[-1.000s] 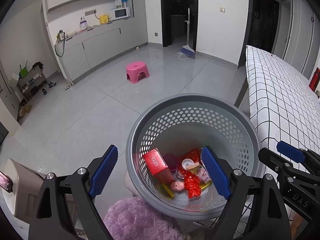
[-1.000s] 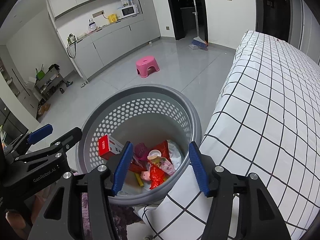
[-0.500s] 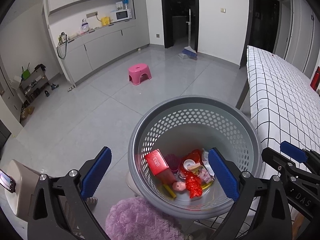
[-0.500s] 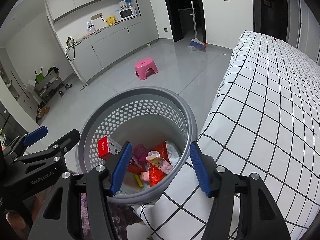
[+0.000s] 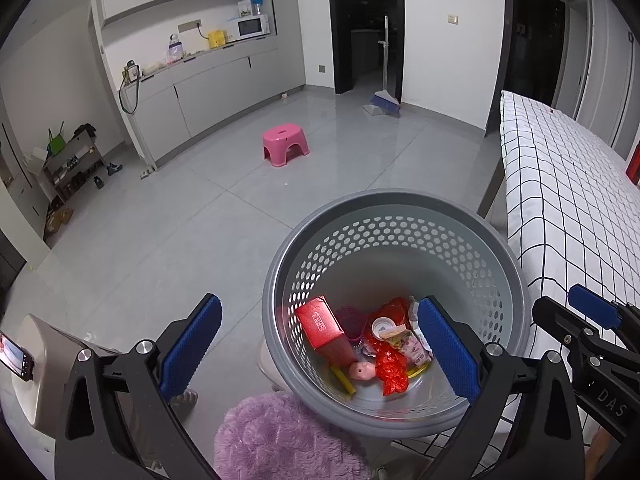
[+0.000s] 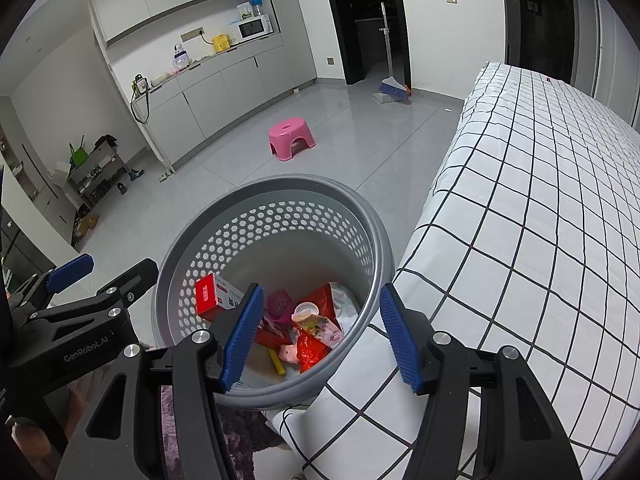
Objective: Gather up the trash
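Note:
A grey perforated basket (image 5: 392,197) (image 6: 280,182) stands on the floor beside the bed. Trash lies at its bottom: a red box (image 5: 320,326) (image 6: 210,298), a crumpled red wrapper (image 5: 390,364) (image 6: 310,350), a white lid (image 5: 382,326), a yellow stick (image 5: 342,378) and a small pink piece (image 5: 362,370). My left gripper (image 5: 320,308) hovers above the basket's near left side, jaws wide open and empty. My right gripper (image 6: 320,300) hangs over the basket's near right rim, open halfway, with nothing between its blue pads (image 6: 242,334).
A bed with a white, black-grid cover (image 5: 560,200) (image 6: 540,200) runs along the right, touching the basket. A purple fluffy thing (image 5: 280,436) lies just below the basket. A pink stool (image 5: 285,146) and a broom (image 5: 384,100) stand farther off on the grey floor.
The left gripper's jaws have spread wider. Both hands stay where they were, and the trash in the basket has not shifted.

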{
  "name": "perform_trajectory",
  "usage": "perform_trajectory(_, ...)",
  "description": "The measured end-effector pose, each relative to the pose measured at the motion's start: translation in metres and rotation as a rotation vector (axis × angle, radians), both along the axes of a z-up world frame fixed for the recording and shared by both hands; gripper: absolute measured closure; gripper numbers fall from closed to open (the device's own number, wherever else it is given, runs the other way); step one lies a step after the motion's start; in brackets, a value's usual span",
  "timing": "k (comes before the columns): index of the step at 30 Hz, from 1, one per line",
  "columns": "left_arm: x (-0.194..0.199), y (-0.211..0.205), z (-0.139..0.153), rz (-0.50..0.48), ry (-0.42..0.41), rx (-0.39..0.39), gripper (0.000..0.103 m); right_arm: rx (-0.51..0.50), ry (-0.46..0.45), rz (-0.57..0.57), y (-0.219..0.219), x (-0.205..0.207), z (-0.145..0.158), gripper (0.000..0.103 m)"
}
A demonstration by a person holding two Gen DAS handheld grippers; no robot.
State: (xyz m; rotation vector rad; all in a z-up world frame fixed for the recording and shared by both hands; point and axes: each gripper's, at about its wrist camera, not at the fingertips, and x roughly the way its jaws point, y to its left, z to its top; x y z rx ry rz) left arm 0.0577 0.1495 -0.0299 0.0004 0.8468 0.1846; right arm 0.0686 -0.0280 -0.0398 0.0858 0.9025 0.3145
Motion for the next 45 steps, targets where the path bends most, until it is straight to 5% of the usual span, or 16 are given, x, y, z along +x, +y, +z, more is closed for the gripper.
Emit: perform_trajectory(45,-0.004,-0.0025,0.0021,0.01,-0.02,0.014,0.006,0.001,-0.001,-0.004,0.0005,-0.0007,-0.0007,0.045)
